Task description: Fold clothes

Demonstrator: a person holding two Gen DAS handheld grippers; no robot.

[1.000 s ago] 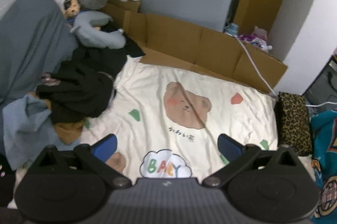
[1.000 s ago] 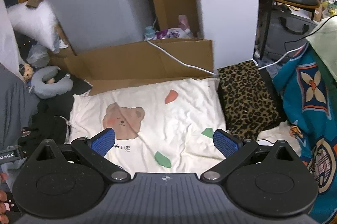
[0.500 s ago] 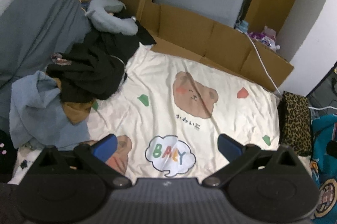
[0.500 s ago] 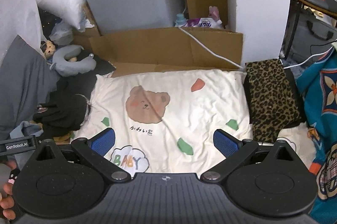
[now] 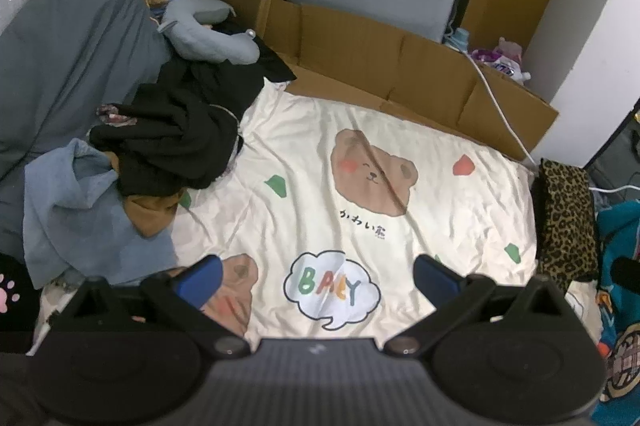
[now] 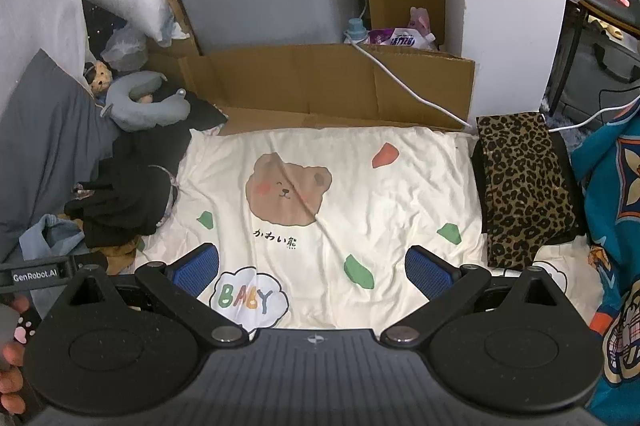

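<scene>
A heap of clothes lies at the left edge of the cream bear-print sheet [image 5: 360, 129]: a black garment [image 5: 176, 137] on top, a brown piece [image 5: 148, 214] under it and a light blue garment [image 5: 68, 201] nearest me. In the right wrist view the same black garment [image 6: 120, 201] and light blue garment [image 6: 52, 238] sit at the left. A folded leopard-print piece [image 6: 520, 181] rests at the sheet's right edge. My left gripper [image 5: 316, 274] hovers open above the sheet near the "BABY" print, holding nothing. My right gripper [image 6: 312, 266] is open and empty too.
A grey pillow [image 5: 60, 65] and a grey neck pillow [image 5: 208, 33] lie at the left. Flattened cardboard [image 5: 384, 65] and a white cable [image 6: 408, 85] border the far side. A teal patterned blanket [image 6: 616, 193] lies at the right. A hand [image 6: 10, 354] holds the other gripper at lower left.
Both cameras have pulled back and up, so more of the sheet, the "BABY" print and the clothes heap show now. Both grippers stay open and empty.
</scene>
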